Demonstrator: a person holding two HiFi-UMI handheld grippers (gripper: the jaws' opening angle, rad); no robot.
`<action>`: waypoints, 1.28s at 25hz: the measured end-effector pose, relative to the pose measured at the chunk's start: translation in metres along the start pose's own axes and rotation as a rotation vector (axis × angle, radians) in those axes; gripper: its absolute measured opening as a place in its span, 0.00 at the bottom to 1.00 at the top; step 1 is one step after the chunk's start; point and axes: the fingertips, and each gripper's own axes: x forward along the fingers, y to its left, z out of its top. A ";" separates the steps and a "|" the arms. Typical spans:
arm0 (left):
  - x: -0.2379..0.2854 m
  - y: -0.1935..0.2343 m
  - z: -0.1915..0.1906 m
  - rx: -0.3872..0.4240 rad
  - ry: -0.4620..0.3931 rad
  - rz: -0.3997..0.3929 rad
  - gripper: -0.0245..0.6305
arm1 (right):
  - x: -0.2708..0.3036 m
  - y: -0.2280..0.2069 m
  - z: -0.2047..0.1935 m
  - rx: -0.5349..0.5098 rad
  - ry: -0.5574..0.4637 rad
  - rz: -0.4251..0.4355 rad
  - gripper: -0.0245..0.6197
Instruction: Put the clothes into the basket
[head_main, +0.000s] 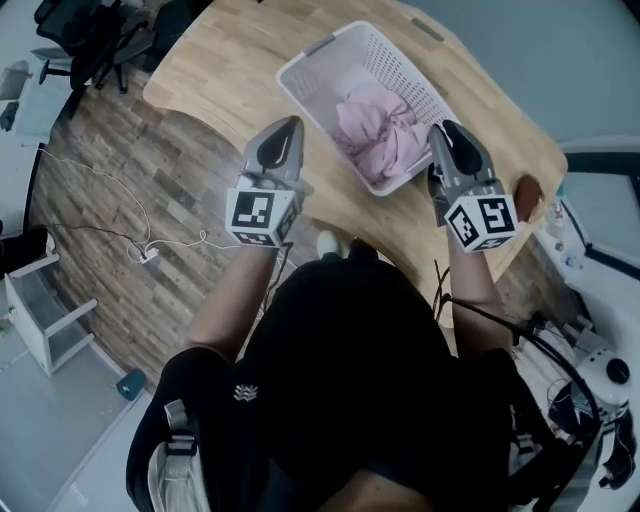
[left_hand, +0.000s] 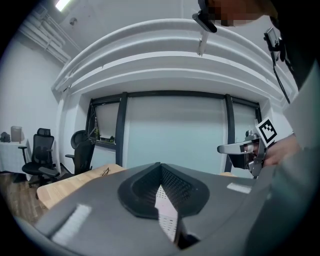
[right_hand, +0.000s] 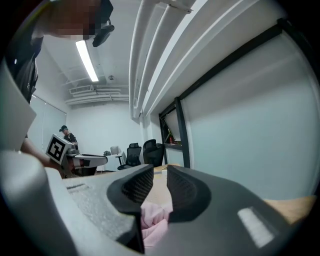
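Note:
A white perforated basket (head_main: 330, 50) stands on the wooden table (head_main: 230, 70), and a heap of pink clothes (head_main: 375, 125) lies inside it. My left gripper (head_main: 292, 122) hovers just off the basket's near-left corner, and in the left gripper view (left_hand: 161, 167) its jaws meet at the tips with nothing held. Part of the basket (left_hand: 165, 210) shows beneath them. My right gripper (head_main: 445, 128) hangs over the basket's right end. Its jaws (right_hand: 160, 175) stand slightly apart with nothing between them, and the pink clothes (right_hand: 152, 220) show below.
A small brown object (head_main: 528, 192) lies at the table's right edge beside my right gripper. Office chairs (head_main: 100, 40) stand at the far left. A cable (head_main: 140, 240) trails over the wooden floor, and a white shelf unit (head_main: 40, 310) stands at the left.

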 end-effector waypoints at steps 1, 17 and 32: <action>-0.001 -0.002 0.005 0.005 -0.012 -0.001 0.05 | -0.004 0.001 0.003 -0.001 -0.013 0.004 0.17; -0.021 -0.030 0.039 0.036 -0.091 -0.041 0.05 | -0.056 -0.019 0.009 -0.052 -0.054 -0.089 0.04; -0.024 -0.036 0.020 0.059 -0.055 -0.048 0.05 | -0.071 -0.035 -0.020 -0.002 -0.023 -0.157 0.04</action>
